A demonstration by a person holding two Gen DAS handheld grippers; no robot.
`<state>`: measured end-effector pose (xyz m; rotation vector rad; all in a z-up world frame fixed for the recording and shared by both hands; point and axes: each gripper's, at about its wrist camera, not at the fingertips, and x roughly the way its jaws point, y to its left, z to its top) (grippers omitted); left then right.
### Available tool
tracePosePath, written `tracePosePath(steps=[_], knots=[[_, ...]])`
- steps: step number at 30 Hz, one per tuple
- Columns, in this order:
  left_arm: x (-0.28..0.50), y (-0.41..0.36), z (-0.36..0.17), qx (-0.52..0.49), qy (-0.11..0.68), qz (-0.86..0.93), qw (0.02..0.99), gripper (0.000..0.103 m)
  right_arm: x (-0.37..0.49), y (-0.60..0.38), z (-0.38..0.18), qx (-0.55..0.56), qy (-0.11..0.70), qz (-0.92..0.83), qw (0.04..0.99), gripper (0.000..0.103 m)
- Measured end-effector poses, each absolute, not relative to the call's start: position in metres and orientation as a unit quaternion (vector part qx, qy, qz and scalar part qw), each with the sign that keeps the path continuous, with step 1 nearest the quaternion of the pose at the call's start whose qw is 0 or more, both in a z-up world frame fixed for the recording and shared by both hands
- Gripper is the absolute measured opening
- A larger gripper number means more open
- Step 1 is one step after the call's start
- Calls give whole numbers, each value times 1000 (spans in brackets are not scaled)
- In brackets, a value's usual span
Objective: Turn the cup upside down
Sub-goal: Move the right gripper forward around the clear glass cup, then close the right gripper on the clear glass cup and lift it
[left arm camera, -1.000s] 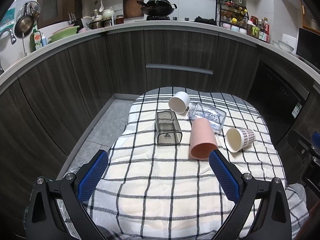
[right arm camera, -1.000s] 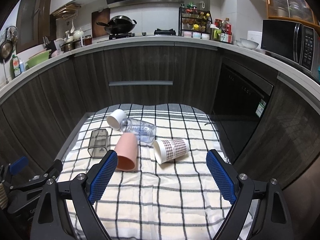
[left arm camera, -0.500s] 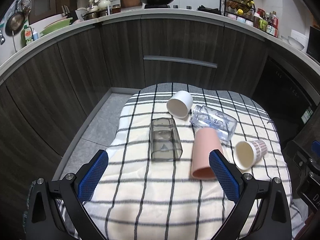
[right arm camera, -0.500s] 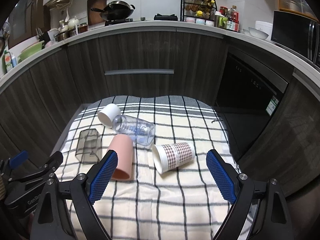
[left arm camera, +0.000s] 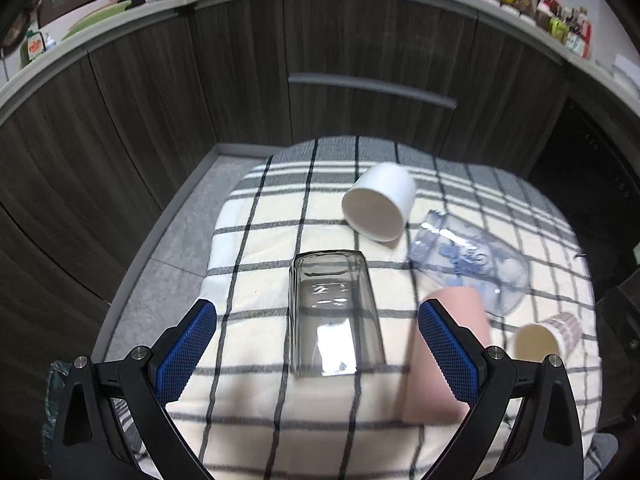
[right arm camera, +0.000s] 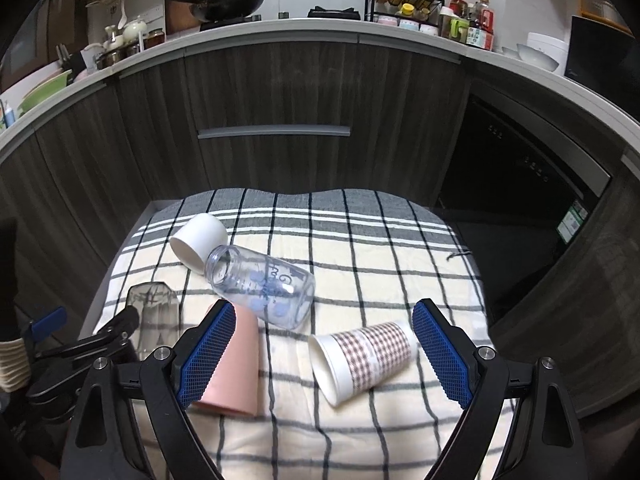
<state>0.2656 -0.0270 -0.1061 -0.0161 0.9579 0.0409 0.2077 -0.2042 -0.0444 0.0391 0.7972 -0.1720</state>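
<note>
A checked cloth (left arm camera: 256, 424) is covering the table, and five vessels are lying on their sides on it. Largest among them, a clear bottle (right arm camera: 264, 286) is resting mid-cloth with its mouth just beside a white cup (left arm camera: 380, 202). A pink cup (right arm camera: 236, 368) is lying near the bottle's base, and a patterned paper cup (right arm camera: 362, 356) is lying to its right.

The smoky clear cup (left arm camera: 334, 312), square-sided and lying with its length running away from the camera, is sitting squarely ahead of the left gripper (left arm camera: 316, 346), whose blue pads are standing wide apart with nothing between them. It is probably the cup in hand. It is looking like hard plastic or glass: stiff, light, slick-walled. Closing across its two flat side walls near mid-length is likely offering the surest hold.

The right gripper (right arm camera: 322, 350) is likewise gaping and empty, hovering above the paper cup, which is thin and would be crushing under a hard squeeze.
</note>
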Motion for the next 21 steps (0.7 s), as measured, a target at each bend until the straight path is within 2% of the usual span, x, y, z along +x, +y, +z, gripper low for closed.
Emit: tracePosePath(steps=[18,21], knots=[[317,-28,-173,-4,543,31,839,101,241,-189,-75,30,425,-63,902,90],[319,-28,-177,-3,550,29,835,93,243,-187,-78,33,430,-61,900,90]])
